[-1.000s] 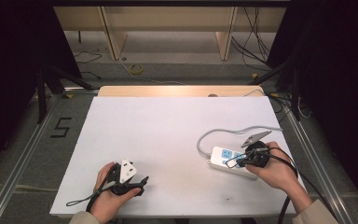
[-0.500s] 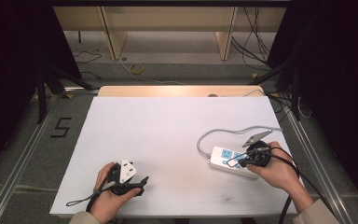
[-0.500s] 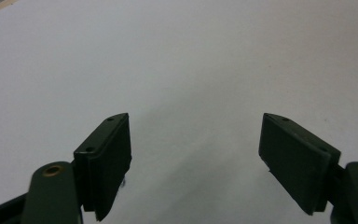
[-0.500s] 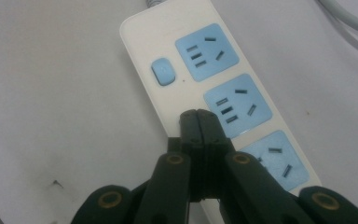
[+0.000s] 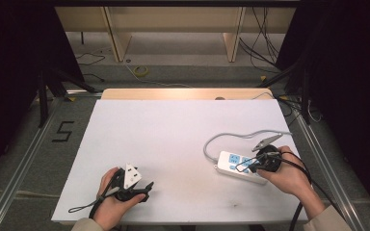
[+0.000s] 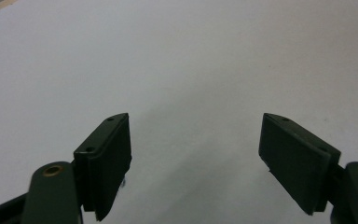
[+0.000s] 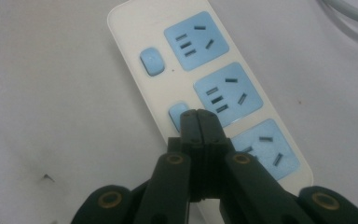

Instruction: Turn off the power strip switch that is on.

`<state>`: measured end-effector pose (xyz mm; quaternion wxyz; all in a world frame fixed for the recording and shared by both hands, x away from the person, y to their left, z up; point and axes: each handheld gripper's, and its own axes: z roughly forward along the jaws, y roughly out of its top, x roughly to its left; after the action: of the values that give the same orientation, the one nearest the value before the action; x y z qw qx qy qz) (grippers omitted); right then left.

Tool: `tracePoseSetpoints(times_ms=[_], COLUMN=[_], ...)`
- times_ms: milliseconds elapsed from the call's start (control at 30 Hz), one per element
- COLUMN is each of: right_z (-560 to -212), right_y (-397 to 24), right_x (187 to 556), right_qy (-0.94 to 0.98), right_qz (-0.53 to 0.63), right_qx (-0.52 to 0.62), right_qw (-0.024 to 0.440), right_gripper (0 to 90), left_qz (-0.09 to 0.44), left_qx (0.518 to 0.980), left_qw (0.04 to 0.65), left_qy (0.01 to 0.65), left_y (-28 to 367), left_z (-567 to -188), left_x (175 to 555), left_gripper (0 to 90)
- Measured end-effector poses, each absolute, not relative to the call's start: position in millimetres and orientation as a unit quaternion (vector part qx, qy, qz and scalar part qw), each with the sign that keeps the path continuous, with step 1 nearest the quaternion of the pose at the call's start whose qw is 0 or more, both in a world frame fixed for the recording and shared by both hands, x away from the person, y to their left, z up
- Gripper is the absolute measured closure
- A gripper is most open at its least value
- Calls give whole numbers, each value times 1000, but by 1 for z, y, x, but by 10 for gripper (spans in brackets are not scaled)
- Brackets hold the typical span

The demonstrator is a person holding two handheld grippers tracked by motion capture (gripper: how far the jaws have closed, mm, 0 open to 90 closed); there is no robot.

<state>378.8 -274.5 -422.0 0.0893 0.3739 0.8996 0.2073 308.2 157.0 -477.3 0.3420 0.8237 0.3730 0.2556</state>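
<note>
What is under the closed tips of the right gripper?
The right gripper, jaws shut together, has its tips over the white power strip, on the middle blue switch button. Most of that button is covered, so whether the tips press it cannot be seen.

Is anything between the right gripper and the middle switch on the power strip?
Nothing visible. The right gripper, fingers closed together, has its tips right at the small blue middle switch of the white plastic power strip with blue sockets; whether they touch it, I cannot tell.

High view overlooks table (image 5: 173,134); gripper views skim it closely.
</note>
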Motion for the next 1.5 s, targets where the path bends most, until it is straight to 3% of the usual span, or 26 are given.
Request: tracePoseSetpoints(times_ms=[1500], right_z=[-424], right_y=[-284], right_x=[381], right_qy=[899], right_qz=[179], right_qx=[393], right_qw=[79], right_gripper=[900], left_qz=[259], left_qx=[821], left_qw=[340], left_qy=[379], left_y=[161], left_z=[-478], left_x=[310], left_gripper=[251])
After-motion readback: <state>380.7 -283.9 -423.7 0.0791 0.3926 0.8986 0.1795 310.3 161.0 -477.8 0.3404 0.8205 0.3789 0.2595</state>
